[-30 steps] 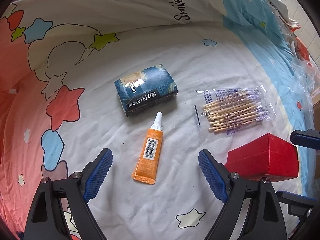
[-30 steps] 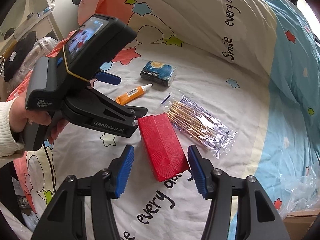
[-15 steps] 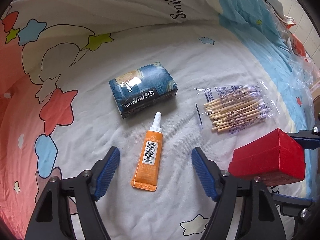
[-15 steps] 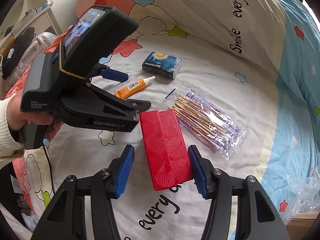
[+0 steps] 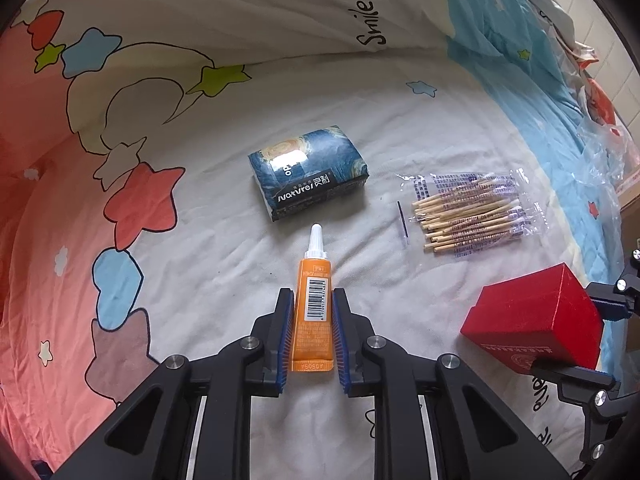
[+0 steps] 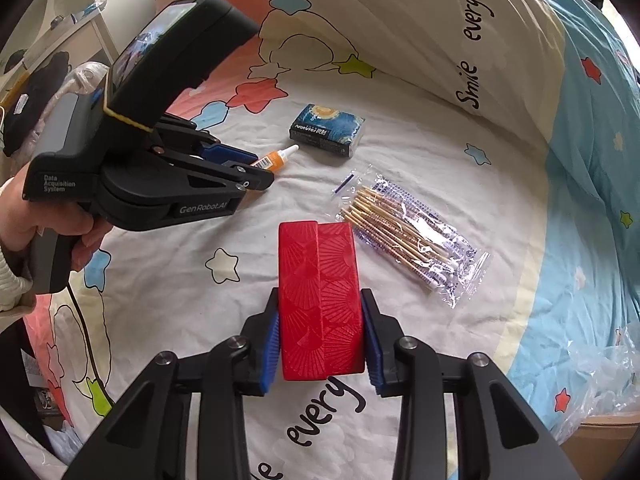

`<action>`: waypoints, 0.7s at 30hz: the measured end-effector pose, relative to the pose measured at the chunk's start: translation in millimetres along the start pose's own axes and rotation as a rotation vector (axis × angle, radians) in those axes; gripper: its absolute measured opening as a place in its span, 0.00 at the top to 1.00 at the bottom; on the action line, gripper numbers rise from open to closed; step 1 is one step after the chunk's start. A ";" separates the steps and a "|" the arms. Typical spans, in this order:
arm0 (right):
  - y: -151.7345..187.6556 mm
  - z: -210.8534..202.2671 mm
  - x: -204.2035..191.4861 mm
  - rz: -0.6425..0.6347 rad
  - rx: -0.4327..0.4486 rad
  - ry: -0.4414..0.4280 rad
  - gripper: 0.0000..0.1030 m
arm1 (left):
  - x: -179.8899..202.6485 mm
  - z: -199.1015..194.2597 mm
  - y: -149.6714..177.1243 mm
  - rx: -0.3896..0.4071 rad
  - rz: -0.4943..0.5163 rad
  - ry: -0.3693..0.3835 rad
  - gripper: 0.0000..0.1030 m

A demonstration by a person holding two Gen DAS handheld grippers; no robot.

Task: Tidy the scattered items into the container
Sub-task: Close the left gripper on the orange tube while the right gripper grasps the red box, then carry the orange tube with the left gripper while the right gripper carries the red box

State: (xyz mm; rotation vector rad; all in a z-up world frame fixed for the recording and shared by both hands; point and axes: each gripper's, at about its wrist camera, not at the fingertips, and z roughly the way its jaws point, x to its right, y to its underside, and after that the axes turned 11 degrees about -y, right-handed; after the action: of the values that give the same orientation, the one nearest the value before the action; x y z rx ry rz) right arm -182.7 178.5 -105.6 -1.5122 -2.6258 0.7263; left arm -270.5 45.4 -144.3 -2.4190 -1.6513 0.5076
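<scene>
Blue-padded fingers of the left tool (image 5: 313,320) are clenched on one orange tube (image 5: 313,312), which lies flat on the bed (image 5: 224,264) with its white nozzle pointing away from the camera and its barcode facing up; both pads touch the tube's sides. The right tool (image 6: 320,332) is clenched on one red box (image 6: 320,300), its pads pressed against the two long sides near the box's closer end; in the right wrist view the box rests on the printed quilt, and in the left wrist view the same box appears at the right edge. Beyond the tube lies one blue tissue pack (image 5: 308,174), near the nozzle but not touching it. To the right of that pack lies one clear bag of wooden cotton swabs (image 5: 472,212), with one thin dark stick (image 5: 402,216) just beside the bag's left end. Folded quilt (image 5: 280,12) with star print and lettering rises behind all items. One crumpled clear plastic bag (image 6: 600,372) sits at the bed's right edge.
</scene>
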 end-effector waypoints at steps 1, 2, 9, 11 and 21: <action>0.1 -2.1 0.0 0.005 0.003 0.001 0.68 | -1.2 -2.1 -0.9 0.002 -0.004 0.001 0.82; 0.0 -4.1 -0.2 0.009 0.005 0.002 0.68 | -1.9 -4.9 -1.9 0.005 -0.005 0.002 0.82; 0.9 -23.7 -3.6 0.040 0.025 0.021 0.68 | -2.9 -21.8 -4.1 0.012 0.009 0.007 0.82; 2.0 -30.5 -3.2 0.058 0.030 0.031 0.68 | 0.3 -28.0 -5.6 0.015 0.022 0.011 0.82; 16.5 -82.9 -9.6 0.124 0.091 0.086 0.68 | 37.1 -71.1 -7.5 0.047 0.090 0.031 0.82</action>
State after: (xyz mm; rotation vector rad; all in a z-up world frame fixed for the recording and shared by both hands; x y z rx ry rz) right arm -143.8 209.1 -36.5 -1.6533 -2.4205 0.7597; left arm -238.5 86.2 -82.6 -2.4631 -1.5062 0.5140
